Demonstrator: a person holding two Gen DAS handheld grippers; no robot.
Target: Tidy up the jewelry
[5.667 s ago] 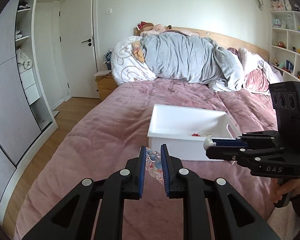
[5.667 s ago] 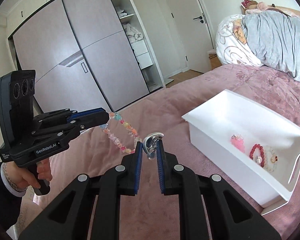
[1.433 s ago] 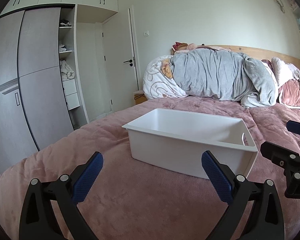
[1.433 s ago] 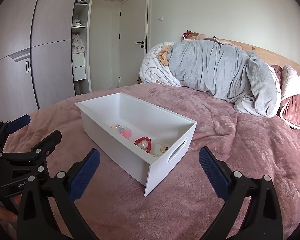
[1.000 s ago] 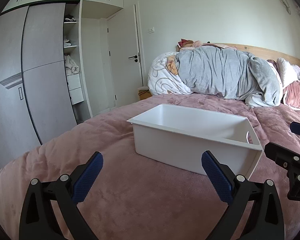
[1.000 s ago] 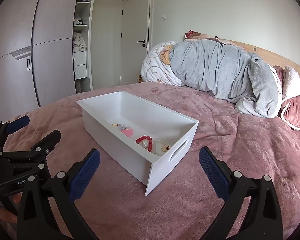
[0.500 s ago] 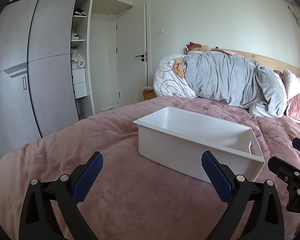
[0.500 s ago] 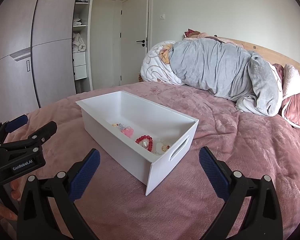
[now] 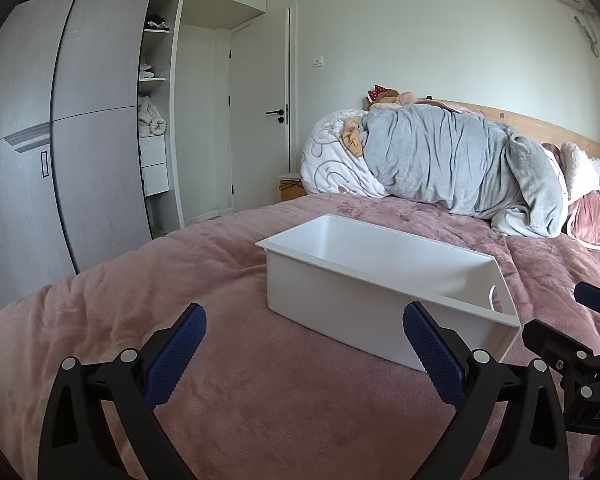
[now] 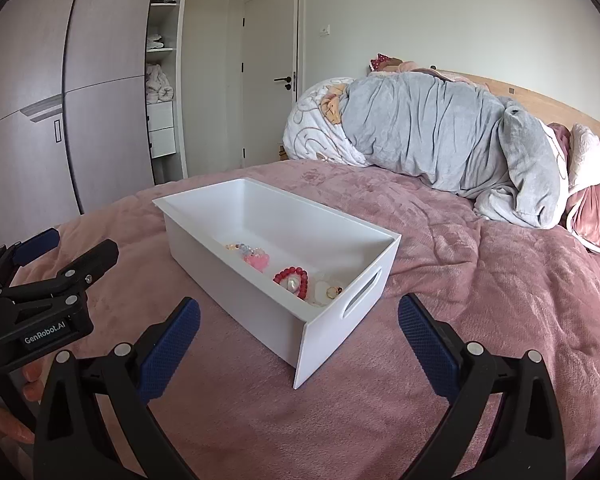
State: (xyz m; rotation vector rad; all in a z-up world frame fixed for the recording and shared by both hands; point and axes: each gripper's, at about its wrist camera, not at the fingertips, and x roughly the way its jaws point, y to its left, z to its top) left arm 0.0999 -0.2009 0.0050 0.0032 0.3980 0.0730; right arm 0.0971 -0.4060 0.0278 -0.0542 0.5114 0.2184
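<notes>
A white plastic bin [image 10: 260, 308] stands on the pink bedspread [image 10: 460, 300]; it also shows in the left wrist view [image 9: 340, 304]. Inside lie a pastel bead bracelet [image 10: 242, 247], a pink charm [image 10: 257, 261], a red bead bracelet [image 10: 291, 278] and a pale piece with a gold ring [image 10: 329, 292]. My right gripper [image 10: 298, 322] is wide open and empty, just short of the bin's near corner. My left gripper [image 9: 304, 338] is wide open and empty, in front of the bin's long side. From the left wrist view the bin's contents are hidden.
A heap of grey and white duvets [image 10: 428, 136] and pink pillows [image 10: 592, 208] lies at the head of the bed. A wardrobe [image 9: 60, 152] and a closed door [image 9: 260, 120] stand to the left, beyond the bed's edge.
Both grippers held jewelry 5.7 s ago; now both are open and empty and the pieces lie in the bin. Over the last second both have drawn back slightly from the bin.
</notes>
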